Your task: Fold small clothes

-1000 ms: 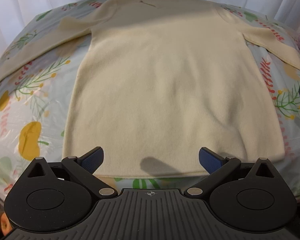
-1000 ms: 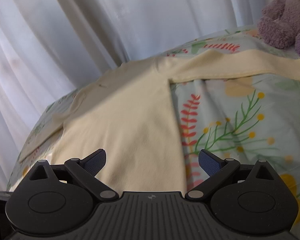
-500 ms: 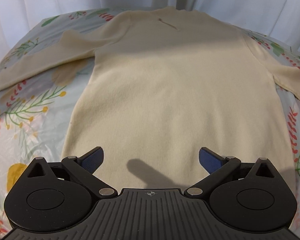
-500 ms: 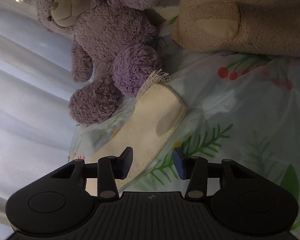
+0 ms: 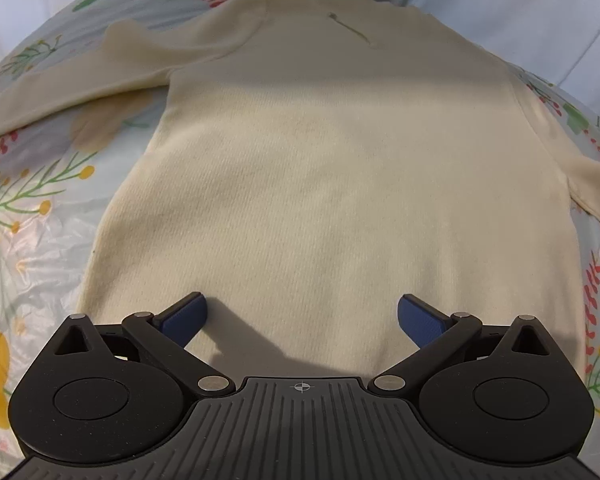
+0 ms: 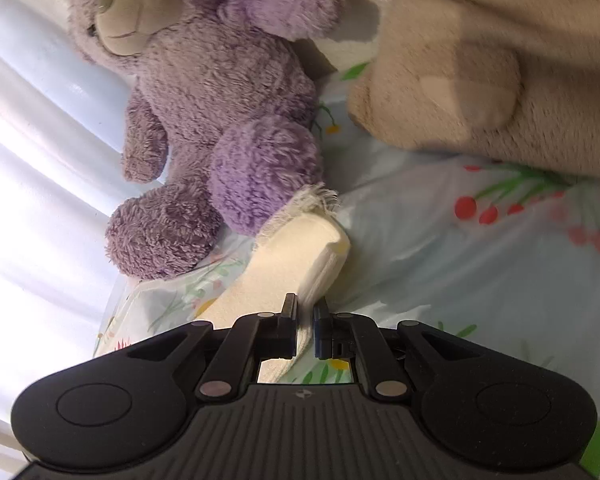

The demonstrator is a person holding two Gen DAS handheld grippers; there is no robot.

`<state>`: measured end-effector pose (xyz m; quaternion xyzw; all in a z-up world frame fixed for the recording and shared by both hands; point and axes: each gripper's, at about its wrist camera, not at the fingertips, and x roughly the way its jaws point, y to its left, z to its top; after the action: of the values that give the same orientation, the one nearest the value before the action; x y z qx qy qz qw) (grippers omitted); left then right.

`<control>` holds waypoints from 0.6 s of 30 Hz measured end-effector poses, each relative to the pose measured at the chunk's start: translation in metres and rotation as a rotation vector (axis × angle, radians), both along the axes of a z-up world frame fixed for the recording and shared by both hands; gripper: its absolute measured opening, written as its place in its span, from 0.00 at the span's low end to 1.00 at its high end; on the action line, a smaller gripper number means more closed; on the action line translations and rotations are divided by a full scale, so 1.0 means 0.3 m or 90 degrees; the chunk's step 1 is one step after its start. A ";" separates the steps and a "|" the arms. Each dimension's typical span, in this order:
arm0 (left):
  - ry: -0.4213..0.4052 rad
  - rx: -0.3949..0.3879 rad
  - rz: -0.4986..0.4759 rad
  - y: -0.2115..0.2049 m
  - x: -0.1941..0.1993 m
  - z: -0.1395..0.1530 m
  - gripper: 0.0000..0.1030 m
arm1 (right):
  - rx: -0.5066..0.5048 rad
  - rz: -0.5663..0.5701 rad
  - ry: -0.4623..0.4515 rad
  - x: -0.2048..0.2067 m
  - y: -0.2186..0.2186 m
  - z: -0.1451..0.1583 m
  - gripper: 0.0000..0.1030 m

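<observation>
Left wrist view shows a cream sweater (image 5: 332, 184) lying flat on a bed with a flowery cover (image 5: 32, 216). Its body is spread out smooth, and one sleeve (image 5: 72, 92) stretches off to the side. The left tongs (image 5: 300, 316) hang over the bottom part of the sweater with their blue pads (image 5: 186, 316) wide apart, grasping nothing. In the right wrist view, the right tongs (image 6: 305, 320) are clenched on the edge of the other sleeve (image 6: 296, 256), near its frayed cuff (image 6: 312, 196). That cuff lies right by the foot of a purple teddy bear (image 6: 204, 92). A big tan plush toy (image 6: 500, 52) sits close by too. I think the folding has only just begun, because no part of the sweater is folded over yet. Both sleeves and the body are left to fold. The sweater looks soft and knitted, with tiny ribs. The bed cover looks thin, shiny and crinkly. The bear is fuzzy and round.
</observation>
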<state>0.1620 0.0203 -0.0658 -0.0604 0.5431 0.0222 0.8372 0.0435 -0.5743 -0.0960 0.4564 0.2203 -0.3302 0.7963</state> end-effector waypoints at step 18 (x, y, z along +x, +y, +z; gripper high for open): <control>-0.060 -0.091 -0.019 0.099 0.083 0.072 1.00 | -0.392 0.689 -0.123 0.489 1.174 0.279 0.07</control>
<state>0.1868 0.0499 -0.0443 -0.1130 0.5043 -0.0323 0.8555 0.1901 -0.2220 -0.0122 0.0580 0.2416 0.1139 0.9619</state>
